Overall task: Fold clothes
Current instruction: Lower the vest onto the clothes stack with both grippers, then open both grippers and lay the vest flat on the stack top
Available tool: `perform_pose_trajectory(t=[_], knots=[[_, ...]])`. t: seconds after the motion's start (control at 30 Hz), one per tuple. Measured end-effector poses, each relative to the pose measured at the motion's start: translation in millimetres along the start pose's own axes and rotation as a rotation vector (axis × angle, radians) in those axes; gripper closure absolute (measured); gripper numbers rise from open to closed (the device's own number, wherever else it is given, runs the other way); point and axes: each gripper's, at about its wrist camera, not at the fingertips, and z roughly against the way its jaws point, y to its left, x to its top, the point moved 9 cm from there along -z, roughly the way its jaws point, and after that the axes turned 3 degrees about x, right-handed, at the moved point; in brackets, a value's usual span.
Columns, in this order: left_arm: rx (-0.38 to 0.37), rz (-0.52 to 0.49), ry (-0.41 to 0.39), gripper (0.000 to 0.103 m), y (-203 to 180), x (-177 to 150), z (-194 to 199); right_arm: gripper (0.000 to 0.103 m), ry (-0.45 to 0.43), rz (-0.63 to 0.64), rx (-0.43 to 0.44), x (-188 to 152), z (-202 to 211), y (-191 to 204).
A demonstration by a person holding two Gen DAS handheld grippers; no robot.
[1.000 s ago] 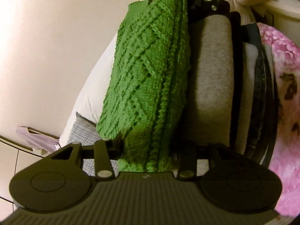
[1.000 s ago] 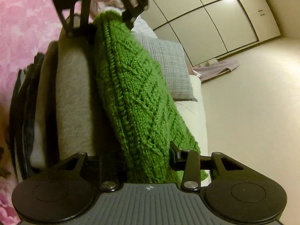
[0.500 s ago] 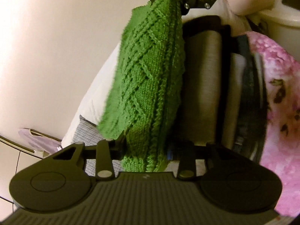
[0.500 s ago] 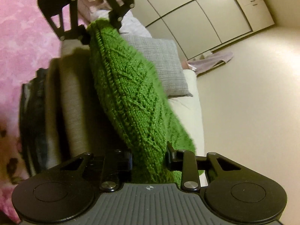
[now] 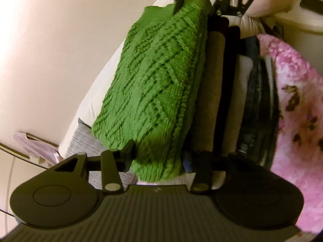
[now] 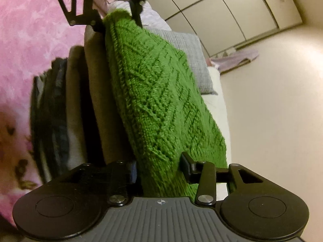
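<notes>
While both pairs of jaws are easing open, the folded green sweater (image 5: 153, 92) is seen between the fingers of the left gripper (image 5: 159, 159) and right gripper (image 6: 159, 169), its ends against their pads, beside a stack of folded clothes (image 5: 238, 100). Wardrobe doors (image 6: 232, 12) are shown only in the right view.

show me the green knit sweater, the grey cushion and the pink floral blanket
green knit sweater (image 5: 157, 92), left wrist view, middle of its cable-patterned face
grey cushion (image 6: 193, 60), right wrist view, bare fabric beyond the sweater
pink floral blanket (image 5: 294, 104), left wrist view, flowered part at the right
</notes>
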Motion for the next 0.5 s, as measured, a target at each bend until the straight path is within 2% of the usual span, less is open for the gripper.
perform_pose_trajectory(t=[0.13,0.27,0.37,0.5], knots=[[-0.045,0.096,0.026,0.059,15.8,-19.1,14.3,0.063,0.017,-0.112,0.062,0.5,31.5,-14.9],[-0.040,0.267,0.057,0.059,59.1,-26.8,26.1,0.064,-0.030,-0.305,0.103,13.3,58.4,-48.1],[-0.050,0.400,0.057,0.059,93.3,-21.7,20.7,0.064,-0.060,-0.494,0.157,25.0,49.8,-84.5],[-0.161,0.582,0.032,0.060,108.8,1.4,-6.3,0.064,-0.062,-0.764,0.298,26.0,13.8,-114.0]])
